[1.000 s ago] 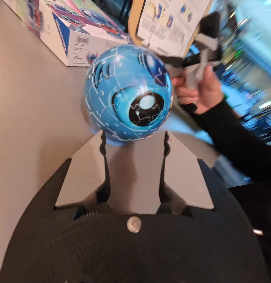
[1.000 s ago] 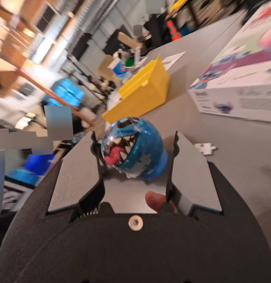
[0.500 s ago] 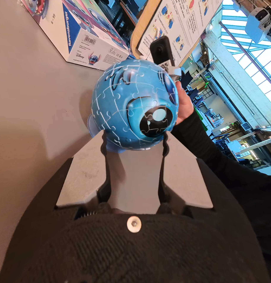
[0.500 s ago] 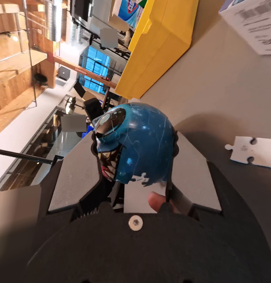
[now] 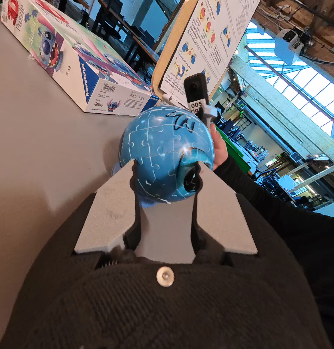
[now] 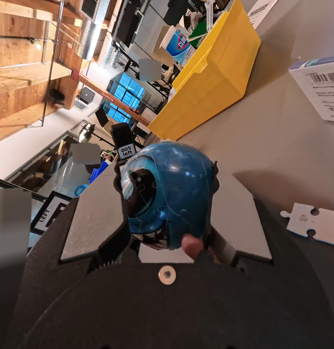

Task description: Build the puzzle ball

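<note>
A: Where's the puzzle ball point(image 5: 167, 160) right now?

B: Between both claws, up off the desk point(image 5: 39, 151) as far as I can judge. The left claw point(image 5: 166, 170) has its two fingers against opposite sides of it, closed down to the ball's width. In the right wrist view the right claw point(image 6: 166, 173) grips it the same way, one finger on the eye side and one on the plain blue side.

A: So both are squeezing it. Is the ball finished?

B: Nearly, I'd say. One loose piece point(image 6: 313, 225) lies white side up on the desk just right of the right claw. I can't see the gap it belongs in from either view.

A: How should this step be handled?

B: Keep the squeeze light. The shell is thin interlocked pieces, and hard pressure across the seams could pop them apart. Let one claw carry the ball while the other lets go, rather than both pulling. Then turn it until the open slot faces the free claw.

A: Anything in the way?

B: The puzzle box point(image 5: 83, 75) sits well beyond the ball, and the yellow bin point(image 6: 209, 79) is far off too. A fingertip point(image 6: 191, 245) shows under the ball by the right claw.
</note>
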Demonstrator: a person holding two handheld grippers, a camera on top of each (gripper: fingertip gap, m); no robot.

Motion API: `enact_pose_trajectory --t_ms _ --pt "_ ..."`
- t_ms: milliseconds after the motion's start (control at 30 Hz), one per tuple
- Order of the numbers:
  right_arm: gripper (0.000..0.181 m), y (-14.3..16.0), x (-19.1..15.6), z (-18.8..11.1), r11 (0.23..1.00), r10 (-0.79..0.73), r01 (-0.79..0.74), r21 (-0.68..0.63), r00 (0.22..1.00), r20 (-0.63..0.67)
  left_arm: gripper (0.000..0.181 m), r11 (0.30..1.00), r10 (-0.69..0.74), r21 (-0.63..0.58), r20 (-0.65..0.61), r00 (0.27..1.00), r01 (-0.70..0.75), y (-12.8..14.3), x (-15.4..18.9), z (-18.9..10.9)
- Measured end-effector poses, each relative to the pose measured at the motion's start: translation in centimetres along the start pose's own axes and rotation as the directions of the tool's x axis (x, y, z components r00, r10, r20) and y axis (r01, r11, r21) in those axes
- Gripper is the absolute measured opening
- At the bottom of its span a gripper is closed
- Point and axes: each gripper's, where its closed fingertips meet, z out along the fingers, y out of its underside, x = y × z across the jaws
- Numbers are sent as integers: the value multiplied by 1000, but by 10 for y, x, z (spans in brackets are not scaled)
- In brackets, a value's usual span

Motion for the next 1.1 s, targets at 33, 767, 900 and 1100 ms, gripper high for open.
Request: enact_pose_trajectory --t_ms 33,767,900,1100 --pt "95 -1 -1 0 1000 -13 13 2 1000 0 59 1000 4 -1 1 1000 -4 0 0 0" --pt "104 25 -2 -80 962 -262 274 17 935 -238 61 990 137 -27 17 990 -137 8 10 -14" --pt "105 65 -8 -89 942 -332 302 -144 894 -302 66 981 181 -73 8 983 -180 21 12 -10" --pt "102 83 11 -74 904 -416 330 -272 822 -388 68 964 257 -64 1 966 -256 15 16 -6"
